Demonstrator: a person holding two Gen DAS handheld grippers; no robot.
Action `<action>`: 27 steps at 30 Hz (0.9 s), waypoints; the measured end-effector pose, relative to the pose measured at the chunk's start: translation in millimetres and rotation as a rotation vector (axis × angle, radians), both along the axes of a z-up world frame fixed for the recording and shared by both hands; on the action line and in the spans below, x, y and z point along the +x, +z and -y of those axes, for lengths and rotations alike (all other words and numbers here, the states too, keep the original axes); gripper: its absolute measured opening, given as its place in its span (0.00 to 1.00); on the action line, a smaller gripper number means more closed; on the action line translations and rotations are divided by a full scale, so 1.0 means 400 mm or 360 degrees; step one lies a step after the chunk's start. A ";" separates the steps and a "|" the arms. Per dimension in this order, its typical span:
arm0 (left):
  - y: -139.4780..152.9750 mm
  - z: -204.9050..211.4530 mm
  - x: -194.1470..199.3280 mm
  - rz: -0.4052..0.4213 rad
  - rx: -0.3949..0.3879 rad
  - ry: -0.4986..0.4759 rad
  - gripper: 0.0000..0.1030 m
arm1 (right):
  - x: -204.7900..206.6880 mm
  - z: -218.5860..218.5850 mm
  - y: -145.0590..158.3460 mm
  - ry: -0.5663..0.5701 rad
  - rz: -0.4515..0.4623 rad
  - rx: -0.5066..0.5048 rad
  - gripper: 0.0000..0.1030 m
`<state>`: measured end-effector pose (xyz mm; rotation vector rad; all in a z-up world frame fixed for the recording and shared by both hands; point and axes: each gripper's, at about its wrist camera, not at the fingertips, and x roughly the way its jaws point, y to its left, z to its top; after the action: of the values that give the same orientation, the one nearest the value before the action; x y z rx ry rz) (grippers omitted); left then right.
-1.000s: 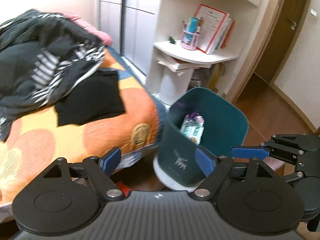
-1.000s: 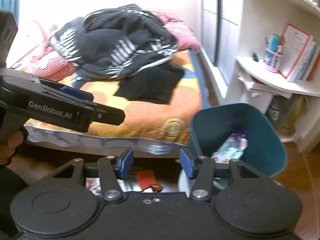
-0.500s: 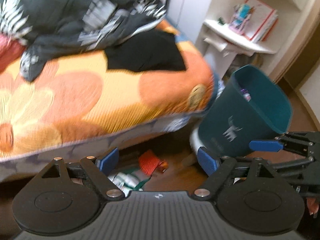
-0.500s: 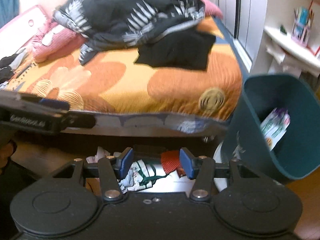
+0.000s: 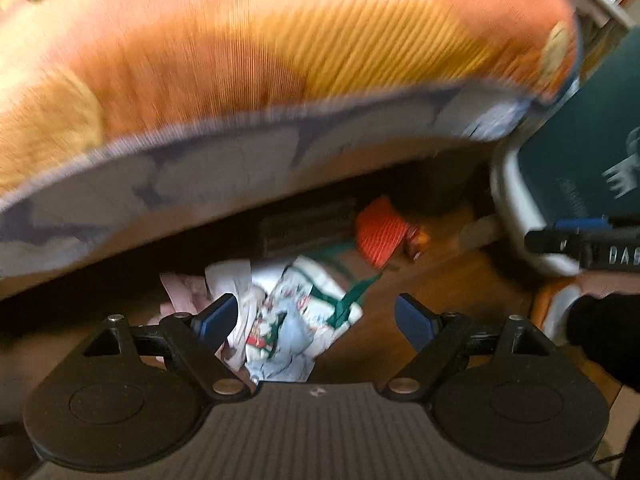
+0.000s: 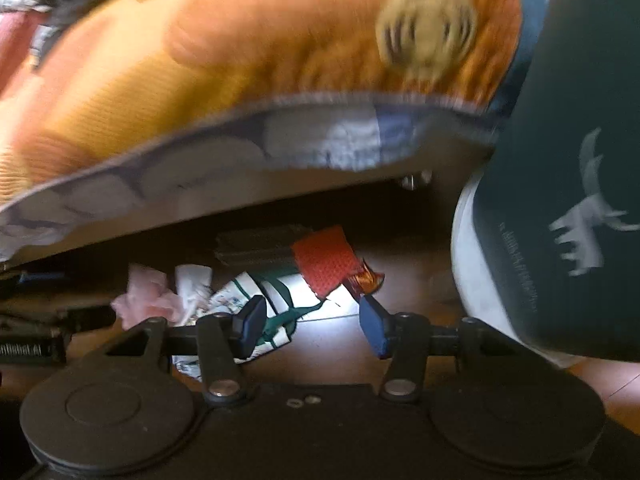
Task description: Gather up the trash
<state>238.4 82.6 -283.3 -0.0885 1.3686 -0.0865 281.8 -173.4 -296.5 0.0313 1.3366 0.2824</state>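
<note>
landmark: dark green bin (image 6: 560,160), pale animal print on its side, standing on the wood floor (image 5: 420,280) at the corner of the bed (image 5: 280,60)
trash pile: on the floor at the bed's edge, beside the bin's base, apart from it
red mesh wrapper (image 6: 326,262): piece of the pile nearest the bin, a shiny brown foil scrap touching it on the bin side
white-and-green printed packaging (image 5: 316,300): next out from the bin, crumpled, flat on the floor
pink and white tissue (image 6: 148,294): far end of the pile from the bin
left gripper (image 5: 316,318): jaws wide apart, nothing between the pads, pointing down over the printed packaging, not touching it
right gripper (image 6: 312,324): jaws parted, empty, over the floor between the printed packaging and the bin
blur: both views motion-smeared, finer print unreadable
</note>
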 end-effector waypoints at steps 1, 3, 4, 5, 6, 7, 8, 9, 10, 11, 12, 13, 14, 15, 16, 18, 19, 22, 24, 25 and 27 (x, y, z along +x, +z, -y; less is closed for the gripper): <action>-0.035 -0.003 0.007 -0.0046 0.0008 -0.0007 0.83 | 0.012 0.000 -0.031 -0.0014 -0.0027 -0.0008 0.50; -0.097 -0.006 0.020 -0.0135 0.0007 -0.0019 0.83 | 0.034 -0.002 -0.085 -0.0044 -0.0069 -0.0029 0.50; -0.126 -0.006 0.025 -0.0175 -0.0007 -0.0023 0.83 | 0.044 -0.003 -0.111 -0.0056 -0.0089 -0.0040 0.50; -0.155 -0.007 0.029 -0.0209 -0.0018 -0.0027 0.83 | 0.055 -0.003 -0.142 -0.0069 -0.0114 -0.0056 0.50; -0.185 -0.007 0.031 -0.0236 -0.0018 -0.0031 0.83 | 0.065 -0.003 -0.167 -0.0085 -0.0135 -0.0067 0.50; -0.213 -0.002 0.034 -0.0257 -0.0016 -0.0039 0.83 | 0.076 -0.003 -0.191 -0.0104 -0.0156 -0.0074 0.50; -0.238 -0.003 0.034 -0.0278 -0.0013 -0.0040 0.83 | 0.086 -0.002 -0.218 -0.0125 -0.0181 -0.0080 0.50; -0.270 -0.006 0.034 -0.0315 -0.0015 -0.0023 0.83 | 0.096 -0.001 -0.241 -0.0136 -0.0201 -0.0087 0.50; -0.294 -0.007 0.035 -0.0345 -0.0024 0.0000 0.83 | 0.104 -0.001 -0.262 -0.0145 -0.0218 -0.0090 0.50; -0.320 -0.009 0.035 -0.0378 -0.0036 0.0025 0.83 | 0.111 0.000 -0.287 -0.0150 -0.0238 -0.0092 0.50; -0.342 -0.009 0.035 -0.0405 -0.0041 0.0036 0.83 | 0.119 -0.001 -0.308 -0.0150 -0.0256 -0.0096 0.50; -0.367 -0.007 0.035 -0.0432 -0.0034 0.0033 0.83 | 0.125 0.000 -0.330 -0.0156 -0.0276 -0.0098 0.50; -0.386 -0.003 0.035 -0.0453 -0.0027 0.0029 0.83 | 0.131 0.003 -0.349 -0.0169 -0.0292 -0.0095 0.49; -0.406 0.001 0.034 -0.0475 -0.0025 0.0032 0.83 | 0.138 0.008 -0.366 -0.0190 -0.0305 -0.0090 0.49; -0.420 0.006 0.037 -0.0489 -0.0026 0.0035 0.83 | 0.146 0.012 -0.381 -0.0212 -0.0314 -0.0081 0.49; -0.445 0.015 0.041 -0.0490 -0.0012 0.0024 0.83 | 0.161 0.019 -0.413 -0.0237 -0.0320 -0.0079 0.49; -0.457 0.019 0.043 -0.0489 0.0001 0.0015 0.83 | 0.168 0.019 -0.427 -0.0238 -0.0322 -0.0085 0.49; -0.507 0.024 0.048 -0.0516 0.0012 0.0005 0.81 | 0.185 0.007 -0.474 -0.0197 -0.0341 -0.0119 0.49; -0.531 0.029 0.045 -0.0526 0.0035 -0.0020 0.76 | 0.187 -0.003 -0.502 -0.0136 -0.0358 -0.0143 0.49; -0.546 0.033 0.042 -0.0535 0.0046 -0.0039 0.76 | 0.187 -0.007 -0.513 -0.0106 -0.0360 -0.0157 0.49; -0.567 0.041 0.036 -0.0543 0.0059 -0.0065 0.75 | 0.190 -0.014 -0.531 -0.0071 -0.0356 -0.0180 0.49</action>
<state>252.9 66.2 -510.3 -0.0451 1.7127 -0.0823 357.8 -167.8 -509.0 -0.0025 1.5704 0.1688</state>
